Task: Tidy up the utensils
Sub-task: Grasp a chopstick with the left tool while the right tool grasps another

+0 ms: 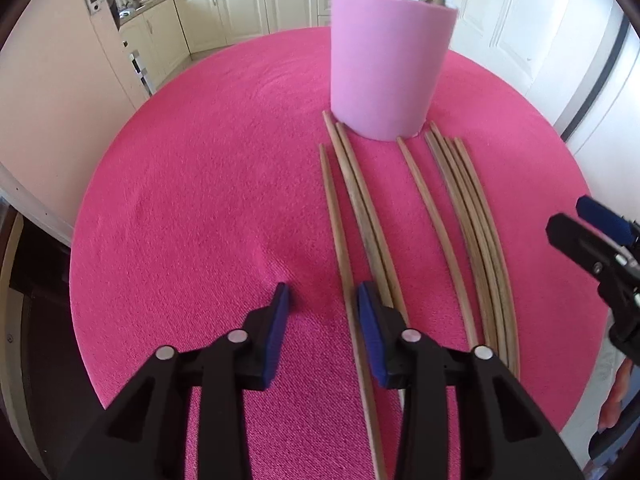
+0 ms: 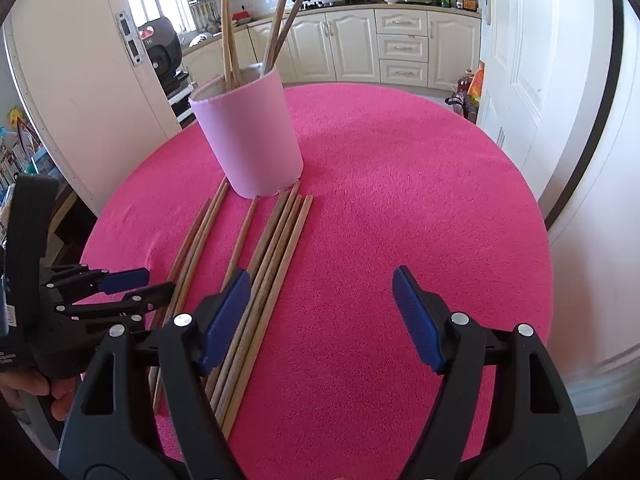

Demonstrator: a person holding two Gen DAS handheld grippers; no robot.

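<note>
Several wooden chopsticks (image 1: 464, 208) lie side by side on the round pink table (image 1: 200, 184), pointing at a pink cup (image 1: 386, 68) that holds several more sticks. My left gripper (image 1: 322, 300) is open and empty, low over the table, its right pad beside the leftmost sticks (image 1: 340, 232). In the right wrist view the cup (image 2: 252, 136) stands at the back left, with the chopsticks (image 2: 272, 252) in front of it. My right gripper (image 2: 320, 304) is open and empty, its left pad over the right-hand bundle. The left gripper (image 2: 128, 284) shows at the left.
The table edge (image 2: 532, 216) curves close at the right, with a white door (image 2: 520, 60) behind it. Kitchen cabinets (image 2: 400, 44) and a counter with pots stand at the back. The right gripper (image 1: 592, 236) shows at the right edge of the left wrist view.
</note>
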